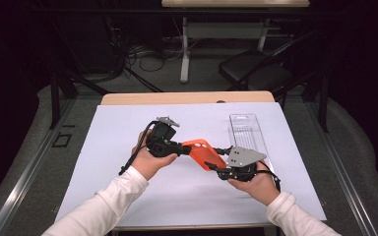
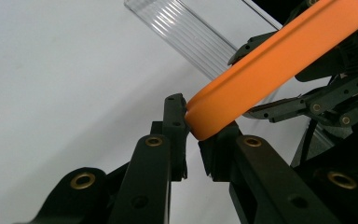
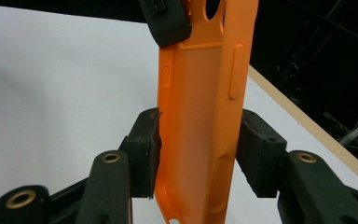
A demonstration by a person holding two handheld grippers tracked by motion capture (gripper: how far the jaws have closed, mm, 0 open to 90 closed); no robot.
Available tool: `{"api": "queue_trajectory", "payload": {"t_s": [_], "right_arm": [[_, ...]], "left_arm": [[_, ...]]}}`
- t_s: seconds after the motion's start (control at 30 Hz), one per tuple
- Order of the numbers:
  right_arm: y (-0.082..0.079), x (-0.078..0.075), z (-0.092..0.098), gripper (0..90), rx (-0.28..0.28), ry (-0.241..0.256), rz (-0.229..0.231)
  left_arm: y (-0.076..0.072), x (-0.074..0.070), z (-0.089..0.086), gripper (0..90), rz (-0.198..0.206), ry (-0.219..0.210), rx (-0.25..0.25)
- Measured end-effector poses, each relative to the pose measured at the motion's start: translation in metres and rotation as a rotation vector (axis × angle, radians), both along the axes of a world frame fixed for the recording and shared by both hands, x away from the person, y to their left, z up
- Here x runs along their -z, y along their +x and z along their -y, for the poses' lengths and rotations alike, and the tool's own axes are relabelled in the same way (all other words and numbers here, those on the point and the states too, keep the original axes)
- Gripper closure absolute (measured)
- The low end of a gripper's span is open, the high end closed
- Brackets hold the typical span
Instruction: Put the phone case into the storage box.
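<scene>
I see the wooden table [image 1: 128, 98] covered by a large white paper sheet [image 1: 128, 196], which takes up most of the working area. At the sheet's far right lies a clear ribbed plastic tray [image 1: 246, 130], long and narrow, flat on the paper.

Above the middle of the sheet, between my two tools, hangs the orange soft-plastic phone case [image 1: 203, 152]. It is a smooth matte orange shell with rounded corners, raised side-button bumps along its edges and an oval cutout near one end; its inner face looks slightly paler and glossier than its rim.

The left gripper [image 2: 192, 135] pinches one rounded end of the case, its black jaws drawn in on the rim from both sides. The right gripper [image 3: 198, 149] clamps the case across its width, one jaw pressed on each long edge, with the case standing edge-up between them. In the high view both grippers meet at the case, lifted clear of the paper, the left hand [image 1: 150, 160] and right hand [image 1: 258, 184] holding them from below.
</scene>
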State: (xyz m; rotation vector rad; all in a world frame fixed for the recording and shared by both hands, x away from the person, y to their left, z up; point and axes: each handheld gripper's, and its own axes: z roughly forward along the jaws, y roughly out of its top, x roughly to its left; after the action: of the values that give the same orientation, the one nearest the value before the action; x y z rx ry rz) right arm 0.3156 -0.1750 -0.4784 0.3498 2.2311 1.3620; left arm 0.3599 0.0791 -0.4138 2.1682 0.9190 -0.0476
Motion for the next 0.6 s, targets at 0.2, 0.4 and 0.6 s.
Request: {"api": "queue_trajectory", "payload": {"t_s": [0.2,0.4,0.6], "right_arm": [[0.0001,-0.0016,0.0017,51.3,0.012,0.001,0.009],[0.0013,-0.003,0.003,47.7,0.036,-0.007,0.013],[0.0015,-0.0056,0.0043,44.4,0.057,-0.007,0.013]], "left_arm": [[0.0009,-0.0015,-0.0008,80.8,-0.036,-0.002,-0.027],[0.0009,-0.0023,0.0007,80.8,-0.065,0.009,-0.046],[0.0014,-0.0031,0.0017,80.7,-0.086,0.022,-0.057]]}}
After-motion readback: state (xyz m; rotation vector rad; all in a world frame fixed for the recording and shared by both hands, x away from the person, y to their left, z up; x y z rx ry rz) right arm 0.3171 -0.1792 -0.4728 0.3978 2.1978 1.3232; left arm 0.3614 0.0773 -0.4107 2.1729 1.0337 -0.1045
